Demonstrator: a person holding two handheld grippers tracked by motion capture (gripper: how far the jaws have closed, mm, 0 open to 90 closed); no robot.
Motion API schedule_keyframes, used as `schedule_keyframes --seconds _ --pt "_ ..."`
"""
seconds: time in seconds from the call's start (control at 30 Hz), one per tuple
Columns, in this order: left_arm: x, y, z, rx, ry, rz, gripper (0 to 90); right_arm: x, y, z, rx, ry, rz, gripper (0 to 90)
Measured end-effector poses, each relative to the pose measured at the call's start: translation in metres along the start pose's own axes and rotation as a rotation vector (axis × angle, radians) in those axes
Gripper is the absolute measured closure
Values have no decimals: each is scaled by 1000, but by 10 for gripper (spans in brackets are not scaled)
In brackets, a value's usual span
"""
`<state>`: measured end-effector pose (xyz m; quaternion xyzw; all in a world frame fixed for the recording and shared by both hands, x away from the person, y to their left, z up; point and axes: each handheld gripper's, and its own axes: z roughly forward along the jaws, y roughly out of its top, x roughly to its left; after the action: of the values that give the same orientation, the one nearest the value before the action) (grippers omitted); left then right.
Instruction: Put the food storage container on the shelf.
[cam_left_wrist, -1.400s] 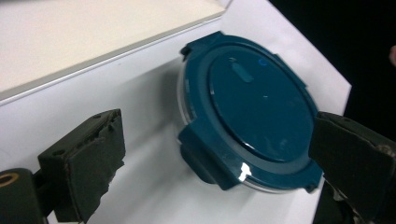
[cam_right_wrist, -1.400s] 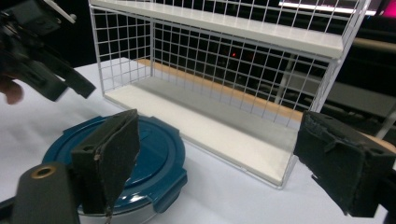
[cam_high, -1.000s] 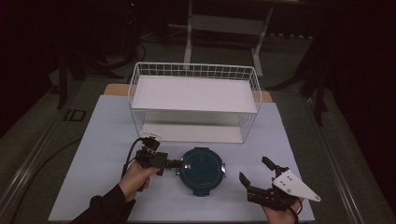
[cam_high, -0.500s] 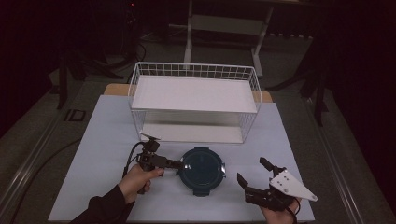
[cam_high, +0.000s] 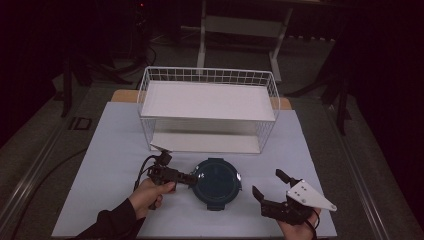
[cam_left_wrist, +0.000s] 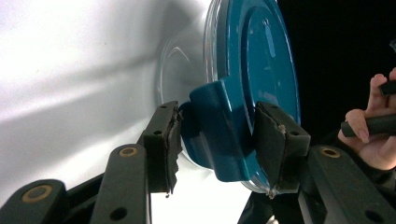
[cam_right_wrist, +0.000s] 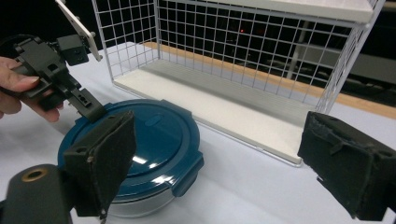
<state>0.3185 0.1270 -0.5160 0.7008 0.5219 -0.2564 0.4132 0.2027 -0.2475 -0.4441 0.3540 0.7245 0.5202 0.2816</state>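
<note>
The lidded container (cam_high: 216, 183) sits flat before the basket (cam_high: 207, 109); left tool (cam_high: 191, 178) has just been closing around its clip, right tool (cam_high: 270, 191) spread.

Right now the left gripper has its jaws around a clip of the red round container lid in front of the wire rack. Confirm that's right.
Not quite: the lid is dark teal blue, not red, as the left gripper view shows. The rest stands: the left gripper has its jaws, which have just been closing, on either side of one clip at the lid's edge, in front of the wire rack.
</note>
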Motion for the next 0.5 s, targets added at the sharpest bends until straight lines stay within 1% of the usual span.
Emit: schedule_keyframes --seconds 0.03,0.07,0.1,0.13,0.17,0.23,0.27,0.3,0.33,0.37,0.4,0.43,0.47,0.5 --pt "0 0 0 0 0 0 525 0 0 0 0 0 0 110" --pt "-3 -1 0 -8 6 20 525 -2 0 2 12 19 23 130" --pt "-5 -2 -1 -5 15 39 526 -2 -1 3 16 25 34 135" --pt "-7 -3 -1 -10 17 46 526 -4 -1 4 25 43 53 136" --pt "-10 -4 -1 -8 26 72 526 -4 -1 6 32 57 69 138" --pt "-14 -6 -2 -12 39 104 528 -7 -2 11 60 91 112 145" --pt "-16 -7 -2 -12 44 115 528 -8 -3 16 81 119 150 149" --pt "-18 -8 -3 -10 51 141 528 -10 -3 18 95 133 174 169" --pt "-19 -8 -3 -9 56 150 529 -11 -4 22 124 155 201 175" --pt "-21 -9 -4 -8 64 167 529 -13 -4 25 137 167 215 175" --pt "-22 -10 -4 -10 68 176 529 -14 -5 30 165 182 237 174" --pt "-22 -10 -4 -10 68 176 529 -16 -5 33 189 195 255 175" --pt "-25 -12 -4 -12 77 201 530 -20 -6 38 220 230 301 189" --pt "-26 -13 -5 -10 78 209 531 -22 -7 41 237 252 329 202"
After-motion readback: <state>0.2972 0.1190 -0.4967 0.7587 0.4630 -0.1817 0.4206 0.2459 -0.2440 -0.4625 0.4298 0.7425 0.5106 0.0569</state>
